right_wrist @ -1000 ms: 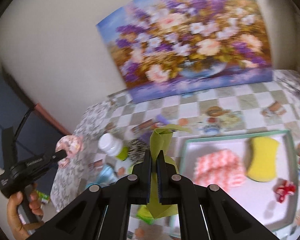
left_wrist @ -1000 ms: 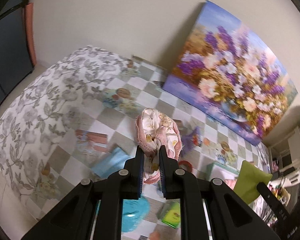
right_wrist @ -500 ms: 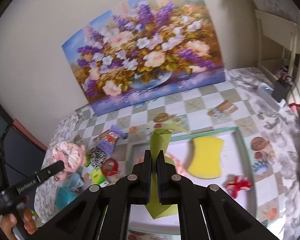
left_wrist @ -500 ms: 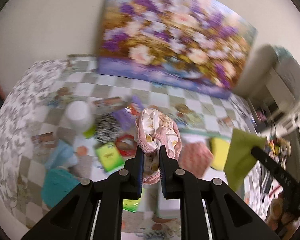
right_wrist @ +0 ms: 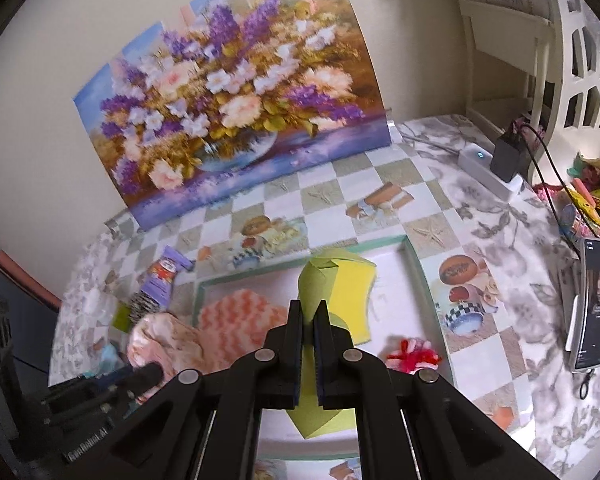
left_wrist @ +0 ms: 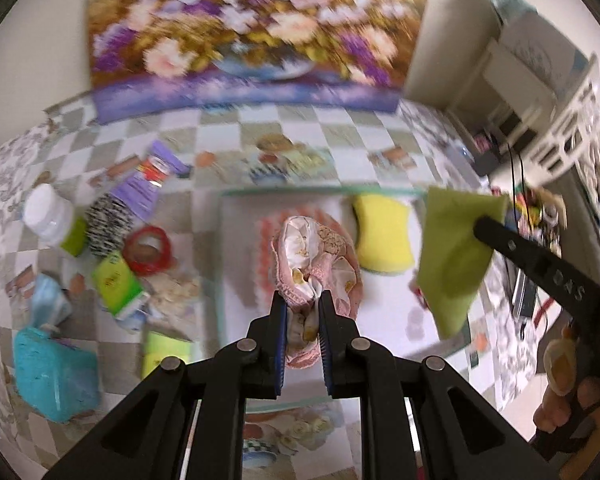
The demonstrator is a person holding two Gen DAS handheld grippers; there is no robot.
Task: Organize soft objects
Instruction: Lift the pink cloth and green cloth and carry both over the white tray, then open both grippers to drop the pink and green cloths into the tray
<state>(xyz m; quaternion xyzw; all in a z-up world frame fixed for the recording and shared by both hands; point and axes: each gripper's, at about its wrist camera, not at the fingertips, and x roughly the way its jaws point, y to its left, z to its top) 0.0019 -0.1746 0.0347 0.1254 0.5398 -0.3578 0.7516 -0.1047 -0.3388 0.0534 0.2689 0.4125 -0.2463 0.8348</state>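
Scrunchie [left_wrist: 314, 264], pink with floral fabric, sits pinched between the narrow-set fingers of the left gripper [left_wrist: 303, 304], centre of the left wrist frame, above the white tray [left_wrist: 236, 264]. Green cloth [right_wrist: 314, 300], folded, is clamped in the fully closed right gripper [right_wrist: 308, 312], centre of the right wrist frame, also over the tray. Inside the tray: orange-and-white zigzag cloth [right_wrist: 236, 320] at left, yellow sponge [right_wrist: 354, 300] at centre, red-and-white yarn tuft [right_wrist: 414, 354] at lower right. Left of the tray on the checked tablecloth [right_wrist: 340, 196]: white-capped bottle [left_wrist: 46, 212], red tape ring [left_wrist: 148, 250], teal item [left_wrist: 52, 372]. Flower painting [right_wrist: 228, 108] leans against the wall, upper centre.
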